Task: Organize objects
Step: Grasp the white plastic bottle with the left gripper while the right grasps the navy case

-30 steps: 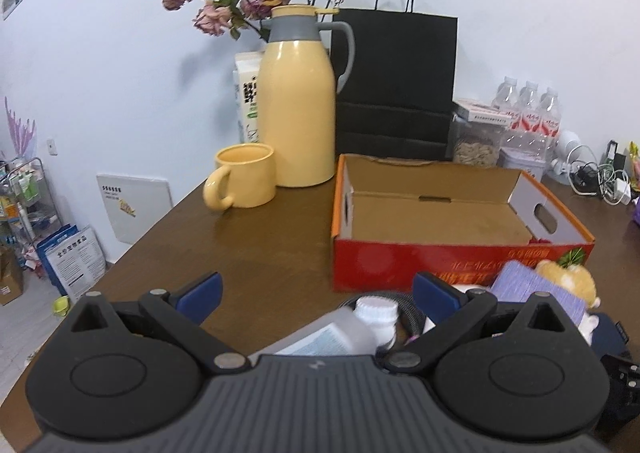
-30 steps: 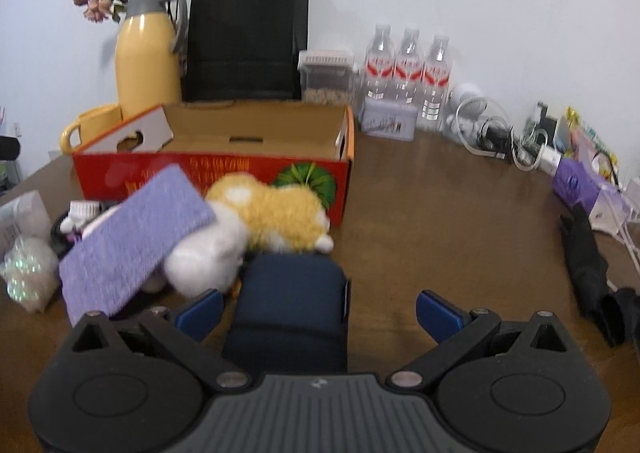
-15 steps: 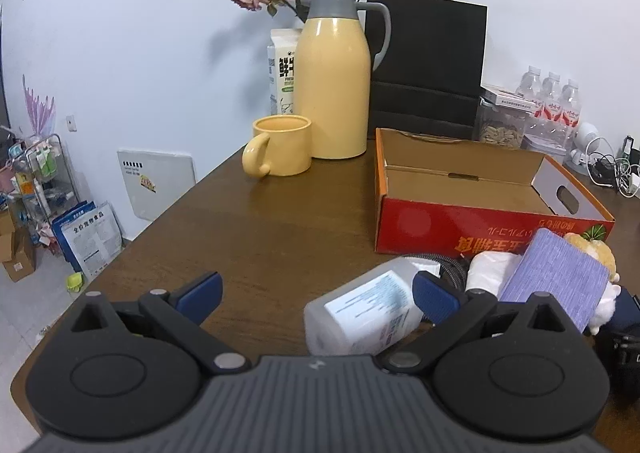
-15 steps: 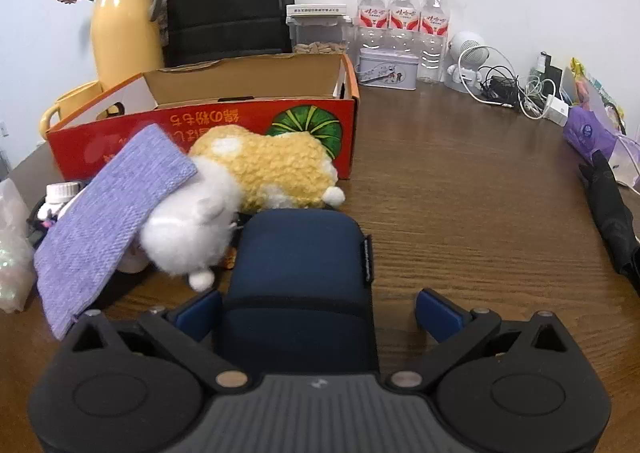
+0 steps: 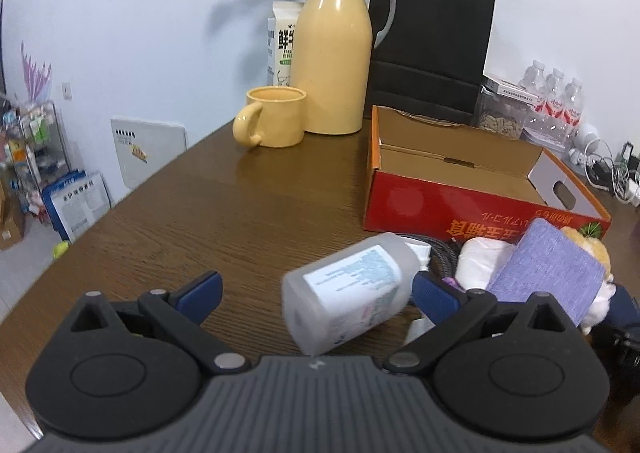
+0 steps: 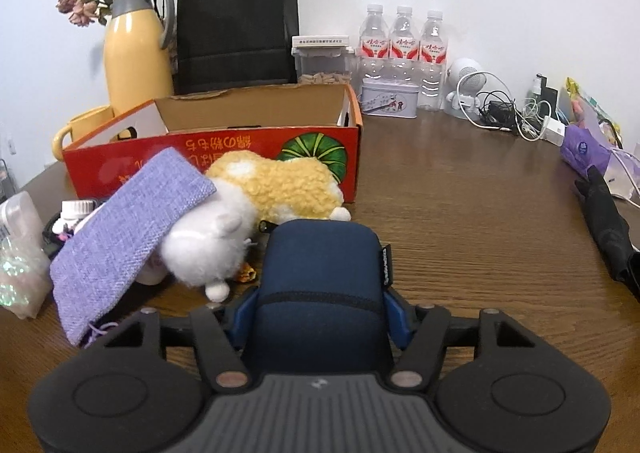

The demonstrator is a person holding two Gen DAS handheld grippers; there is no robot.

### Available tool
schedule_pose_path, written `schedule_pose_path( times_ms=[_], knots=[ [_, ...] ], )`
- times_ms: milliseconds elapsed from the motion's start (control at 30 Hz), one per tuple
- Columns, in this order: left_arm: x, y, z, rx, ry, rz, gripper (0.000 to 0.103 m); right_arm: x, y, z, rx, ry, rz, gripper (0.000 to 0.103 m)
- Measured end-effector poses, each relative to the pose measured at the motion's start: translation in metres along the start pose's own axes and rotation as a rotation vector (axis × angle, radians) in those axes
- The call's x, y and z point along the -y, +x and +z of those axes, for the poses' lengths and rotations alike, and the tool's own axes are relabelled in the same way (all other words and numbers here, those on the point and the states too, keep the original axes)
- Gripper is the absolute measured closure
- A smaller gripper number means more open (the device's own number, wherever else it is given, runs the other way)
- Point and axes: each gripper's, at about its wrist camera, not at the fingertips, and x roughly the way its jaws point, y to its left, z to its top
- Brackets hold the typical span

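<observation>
The right gripper (image 6: 320, 313) has just closed its jaws onto the navy pouch (image 6: 322, 277), while the left gripper (image 5: 316, 295) hangs wide open around the translucent bottle (image 5: 348, 293).

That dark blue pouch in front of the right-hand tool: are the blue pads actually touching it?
Touching. In the right wrist view the right gripper, whose jaws have just been closing, has both blue pads pressed flat against the sides of the dark blue pouch, with no gap.
</observation>
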Motion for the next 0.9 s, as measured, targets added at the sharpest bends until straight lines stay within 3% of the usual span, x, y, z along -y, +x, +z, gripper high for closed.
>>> schedule_pose_path(
  times_ms=[267, 567, 900],
  knots=[
    [0.027, 0.012, 0.000, 0.002, -0.096, 0.060, 0.000, 0.003, -0.006, -0.002, 0.035, 0.027, -0.004, 0.041],
    [0.047, 0.033, -0.003, 0.019, -0.170, 0.233, 0.000, 0.000, -0.014, -0.004, 0.067, 0.013, 0.015, 0.041],
    [0.049, 0.057, -0.005, -0.024, -0.183, 0.280, 0.000, 0.002, -0.015, -0.004, 0.070, 0.027, 0.040, 0.041]
  ],
)
